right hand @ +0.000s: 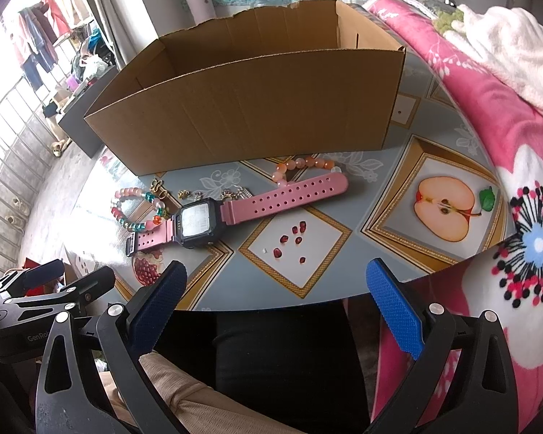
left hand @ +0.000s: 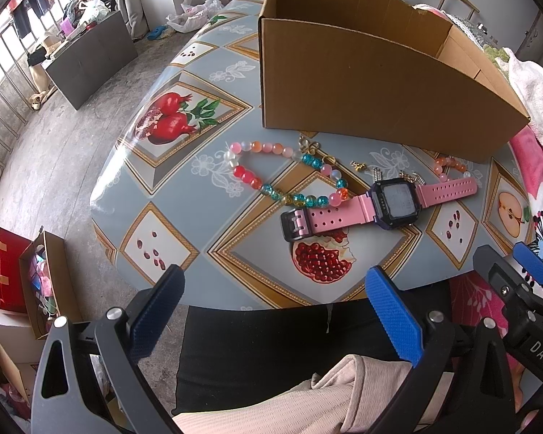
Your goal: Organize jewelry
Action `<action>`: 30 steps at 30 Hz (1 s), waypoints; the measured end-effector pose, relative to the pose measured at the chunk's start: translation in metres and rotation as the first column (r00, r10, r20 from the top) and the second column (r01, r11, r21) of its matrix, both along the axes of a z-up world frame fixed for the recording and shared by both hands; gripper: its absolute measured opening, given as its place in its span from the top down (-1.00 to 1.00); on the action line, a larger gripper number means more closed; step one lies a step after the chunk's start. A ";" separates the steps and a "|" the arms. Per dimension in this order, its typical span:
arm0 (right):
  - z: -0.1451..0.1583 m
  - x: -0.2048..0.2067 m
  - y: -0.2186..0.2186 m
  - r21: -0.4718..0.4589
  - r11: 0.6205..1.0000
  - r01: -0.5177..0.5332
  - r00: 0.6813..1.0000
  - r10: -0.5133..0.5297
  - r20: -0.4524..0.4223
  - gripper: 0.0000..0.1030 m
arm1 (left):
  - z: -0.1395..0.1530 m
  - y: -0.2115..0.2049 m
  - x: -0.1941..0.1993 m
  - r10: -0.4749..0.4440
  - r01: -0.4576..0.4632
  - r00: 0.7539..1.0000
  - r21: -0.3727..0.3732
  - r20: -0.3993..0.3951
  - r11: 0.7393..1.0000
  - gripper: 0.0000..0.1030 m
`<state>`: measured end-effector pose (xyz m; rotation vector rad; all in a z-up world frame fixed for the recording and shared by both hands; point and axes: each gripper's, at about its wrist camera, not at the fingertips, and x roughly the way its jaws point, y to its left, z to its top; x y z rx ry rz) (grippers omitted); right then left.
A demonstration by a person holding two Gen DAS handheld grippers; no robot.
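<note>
A pink-strapped digital watch (left hand: pixel 383 204) lies on the table in front of an open cardboard box (left hand: pixel 373 83). A multicoloured bead bracelet (left hand: pixel 271 177) lies to its left, a peach bead bracelet (left hand: pixel 449 168) to its right by the box, and small gold and silver trinkets (left hand: pixel 360 165) between them. The right wrist view shows the watch (right hand: pixel 231 209), box (right hand: pixel 257 108), multicoloured bracelet (right hand: pixel 137 209) and peach bracelet (right hand: pixel 304 168). My left gripper (left hand: pixel 275 285) is open and empty, held near the table's front edge. My right gripper (right hand: pixel 277 278) is open and empty, also near that edge.
The table (left hand: pixel 184 188) has a fruit-patterned cloth and a curved front edge. A pink floral blanket (right hand: pixel 506 137) lies to the right. On the floor at left stand a red bag (left hand: pixel 12 271) and a cardboard box of clutter (left hand: pixel 50 282). The person's lap is below both grippers.
</note>
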<state>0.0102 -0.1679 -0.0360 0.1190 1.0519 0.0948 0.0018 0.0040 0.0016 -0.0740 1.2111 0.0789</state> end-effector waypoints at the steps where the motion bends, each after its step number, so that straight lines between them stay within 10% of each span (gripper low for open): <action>1: 0.000 0.000 -0.001 0.002 1.000 0.002 1.000 -0.002 0.001 -0.86 | 0.001 0.001 0.000 0.000 0.000 1.000 -0.001 0.000 1.000 -0.92; 22: 0.002 -0.002 -0.003 0.015 1.000 0.023 0.999 -0.023 0.027 -0.85 | -0.002 0.016 0.008 0.024 -0.024 1.000 -0.055 -0.006 0.998 -0.92; 30: 0.022 0.008 -0.001 0.044 0.999 -0.012 0.983 0.003 0.185 -0.86 | -0.004 0.049 0.023 0.057 -0.051 0.996 -0.083 0.071 0.995 -0.92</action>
